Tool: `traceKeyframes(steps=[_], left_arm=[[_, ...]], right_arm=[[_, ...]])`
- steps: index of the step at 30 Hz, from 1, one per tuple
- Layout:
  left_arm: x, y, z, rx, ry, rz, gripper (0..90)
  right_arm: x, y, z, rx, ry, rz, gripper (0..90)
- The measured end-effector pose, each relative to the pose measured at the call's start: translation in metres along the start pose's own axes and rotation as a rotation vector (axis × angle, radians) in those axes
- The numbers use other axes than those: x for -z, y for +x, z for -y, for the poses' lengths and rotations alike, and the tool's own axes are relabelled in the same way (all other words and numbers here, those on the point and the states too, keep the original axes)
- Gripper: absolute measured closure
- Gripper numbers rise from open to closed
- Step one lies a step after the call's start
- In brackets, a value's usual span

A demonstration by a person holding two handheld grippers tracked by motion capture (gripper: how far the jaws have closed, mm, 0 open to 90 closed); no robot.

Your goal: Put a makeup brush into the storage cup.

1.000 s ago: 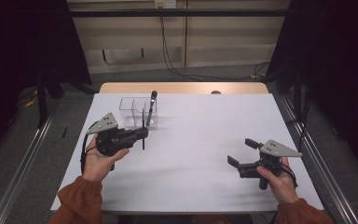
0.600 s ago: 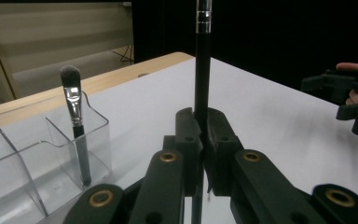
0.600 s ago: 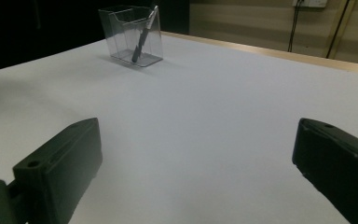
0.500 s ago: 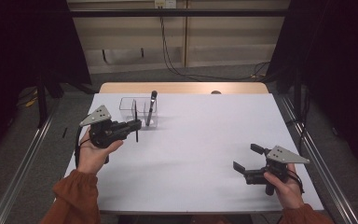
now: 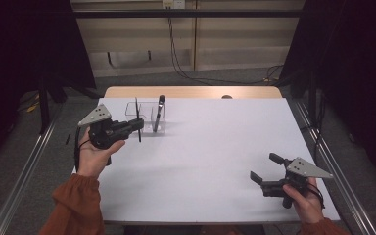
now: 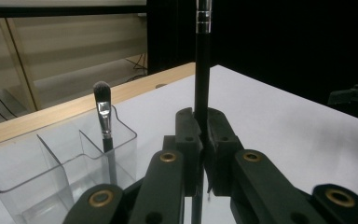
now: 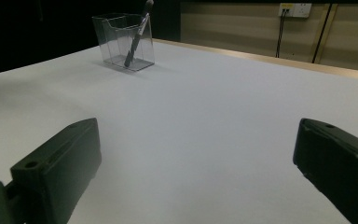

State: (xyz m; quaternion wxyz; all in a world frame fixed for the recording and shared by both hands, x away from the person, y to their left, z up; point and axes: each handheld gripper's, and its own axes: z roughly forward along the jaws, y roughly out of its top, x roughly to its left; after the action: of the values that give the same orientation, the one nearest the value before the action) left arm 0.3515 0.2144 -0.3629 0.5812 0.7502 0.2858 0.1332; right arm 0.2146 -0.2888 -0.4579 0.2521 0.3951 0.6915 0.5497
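My left gripper (image 5: pixel 138 124) is at the table's left, just in front of a clear plastic organizer (image 5: pixel 145 108). It is shut on a thin black brush (image 5: pixel 136 111) held upright. In the left gripper view the jaws (image 6: pixel 203 128) pinch the brush's black handle (image 6: pixel 202 79), whose silver ferrule runs off the top. A second brush (image 5: pixel 159 111) leans in the organizer's right compartment, bristles up (image 6: pixel 102 91). My right gripper (image 5: pixel 265 168) hovers low near the front right of the table, open with nothing between its fingers (image 7: pixel 196 168).
The white table top (image 5: pixel 210 142) has a wooden strip (image 5: pixel 191 92) along its far edge. The organizer (image 7: pixel 122 41) stands far off in the right gripper view. Metal rails (image 5: pixel 24 171) run along both sides of the table. Cables hang on the back wall.
My left hand has carried the brush leftward, from beside the organizer's right end to its left end. My right hand has drifted right and toward the near edge.
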Motion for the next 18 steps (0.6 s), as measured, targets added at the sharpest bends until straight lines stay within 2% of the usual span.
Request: traceKeyframes(steps=[5,10,18], left_arm=[[-0.009,0.008,-0.006,0.007,-0.007,-0.023,85.4],[-0.022,0.018,-0.01,0.034,-0.014,-0.058,85.4],[-0.043,0.029,-0.014,0.062,-0.033,-0.083,85.4]], right_arm=[[-0.002,0.0,0.001,-0.001,-0.002,-0.002,0.3],[-0.002,0.0,0.001,0.0,0.002,-0.002,0.6],[-0.003,0.001,0.003,-0.002,0.008,-0.01,0.5]])
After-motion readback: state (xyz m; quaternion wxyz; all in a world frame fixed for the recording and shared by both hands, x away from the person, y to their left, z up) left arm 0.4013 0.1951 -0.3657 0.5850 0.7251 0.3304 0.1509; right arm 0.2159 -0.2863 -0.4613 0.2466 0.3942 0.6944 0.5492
